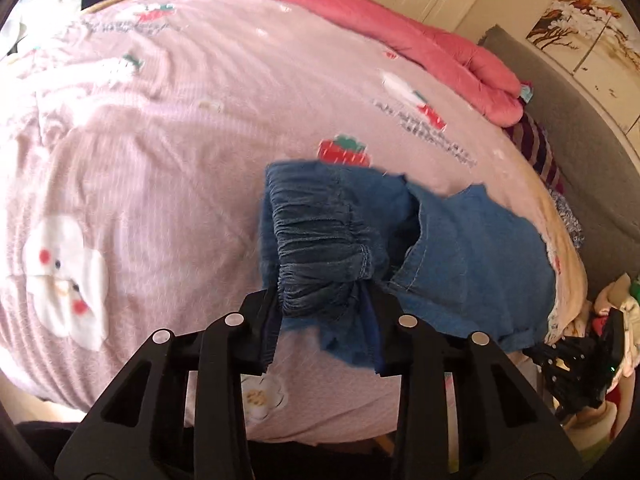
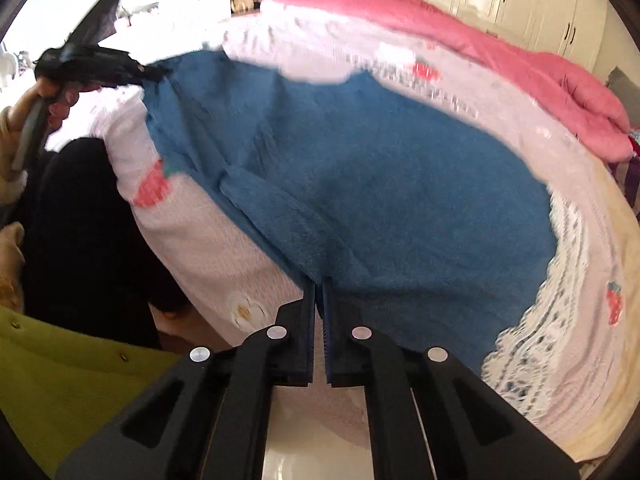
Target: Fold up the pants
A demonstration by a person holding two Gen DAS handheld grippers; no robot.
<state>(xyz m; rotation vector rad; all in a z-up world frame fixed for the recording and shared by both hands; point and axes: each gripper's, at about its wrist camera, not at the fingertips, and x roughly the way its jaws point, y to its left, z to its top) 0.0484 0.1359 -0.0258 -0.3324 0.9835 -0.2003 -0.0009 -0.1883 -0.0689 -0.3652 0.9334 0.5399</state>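
Blue denim pants (image 2: 360,184) lie spread on the pink printed bedsheet (image 1: 160,140). In the left wrist view my left gripper (image 1: 320,304) has its jaws around the gathered elastic waistband (image 1: 320,248), with the bunched cloth between the fingers. The rest of the pants (image 1: 480,264) trails to the right. In the right wrist view my right gripper (image 2: 319,292) is shut on the near edge of the pants. The left gripper (image 2: 100,64) shows at the far left of that view, held by a hand. The right gripper (image 1: 580,360) shows at the right edge of the left wrist view.
A rolled pink quilt (image 1: 440,52) lies along the far side of the bed. A grey headboard (image 1: 580,140) and striped clothes (image 1: 536,148) are at the right. White wardrobes (image 2: 520,0) stand behind. The person's green sleeve (image 2: 60,380) is at the lower left.
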